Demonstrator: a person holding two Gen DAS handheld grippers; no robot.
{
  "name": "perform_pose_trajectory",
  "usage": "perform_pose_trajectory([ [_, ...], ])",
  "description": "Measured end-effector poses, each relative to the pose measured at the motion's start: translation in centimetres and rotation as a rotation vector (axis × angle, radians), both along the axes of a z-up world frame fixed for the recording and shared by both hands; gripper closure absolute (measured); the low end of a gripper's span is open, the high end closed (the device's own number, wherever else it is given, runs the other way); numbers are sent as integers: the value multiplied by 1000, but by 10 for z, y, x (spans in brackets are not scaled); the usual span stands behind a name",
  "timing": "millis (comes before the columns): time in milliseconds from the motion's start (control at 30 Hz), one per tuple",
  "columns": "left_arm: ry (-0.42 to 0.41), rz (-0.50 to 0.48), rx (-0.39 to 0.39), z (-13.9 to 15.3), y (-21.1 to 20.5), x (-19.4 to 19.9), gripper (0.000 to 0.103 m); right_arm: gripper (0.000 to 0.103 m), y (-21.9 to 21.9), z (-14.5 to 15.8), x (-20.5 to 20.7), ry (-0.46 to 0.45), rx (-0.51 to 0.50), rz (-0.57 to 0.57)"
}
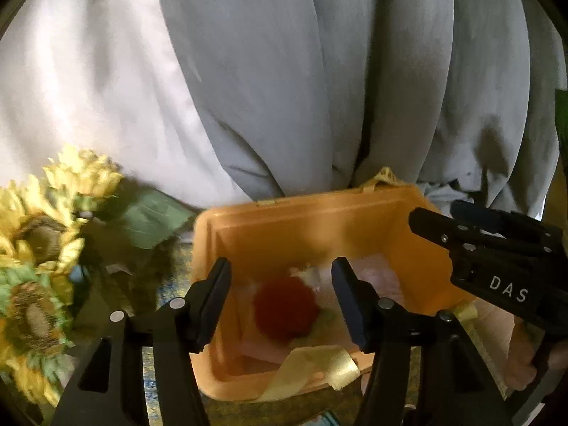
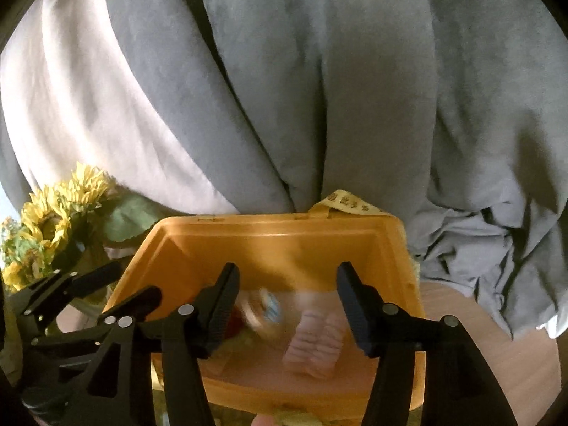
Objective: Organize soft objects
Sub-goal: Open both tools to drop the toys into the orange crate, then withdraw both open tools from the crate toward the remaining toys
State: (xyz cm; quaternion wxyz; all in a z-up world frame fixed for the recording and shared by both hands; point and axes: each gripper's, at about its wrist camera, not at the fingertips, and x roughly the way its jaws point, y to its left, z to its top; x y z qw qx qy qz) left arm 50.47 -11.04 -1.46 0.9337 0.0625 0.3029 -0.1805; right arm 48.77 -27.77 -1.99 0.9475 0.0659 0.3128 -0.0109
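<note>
An open orange plastic box stands in front of me. Inside lie a red fluffy pom-pom, a pale pink ribbed soft item and a blurred small white-and-blue thing. A yellow ribbon hangs over the near rim. My left gripper is open and empty above the box. My right gripper is open and empty above the box; it also shows in the left wrist view at the box's right rim.
Artificial sunflowers stand left of the box. Grey and white curtains hang behind it. A wooden tabletop shows at the right. A yellow printed band sticks up behind the box.
</note>
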Motion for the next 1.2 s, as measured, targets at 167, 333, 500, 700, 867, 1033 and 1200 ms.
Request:
perform_pose_trajectory([
  [167,-90,5,-5,23,12,-29,45,34,3,21,-25,-62,-29,-41],
  [333,-163,8,-3,42,26,-61,41,28,10,46,-60,-145,-57,-77],
  [500,-211,9,-22,53,42,-90,39,27,22,62,-94,-202,-93,-111],
  [700,-223,3,-50,57,59,-118,37,25,37,69,-127,-223,-85,-138],
  [867,-234,2,-40,55,67,-136,35,25,48,67,-152,-230,-96,-159],
  [1033,-213,10,-22,44,71,-154,35,24,52,56,-170,-206,-92,-185],
  [1200,-192,16,-5,29,75,-171,35,24,54,44,-187,-187,-90,-228],
])
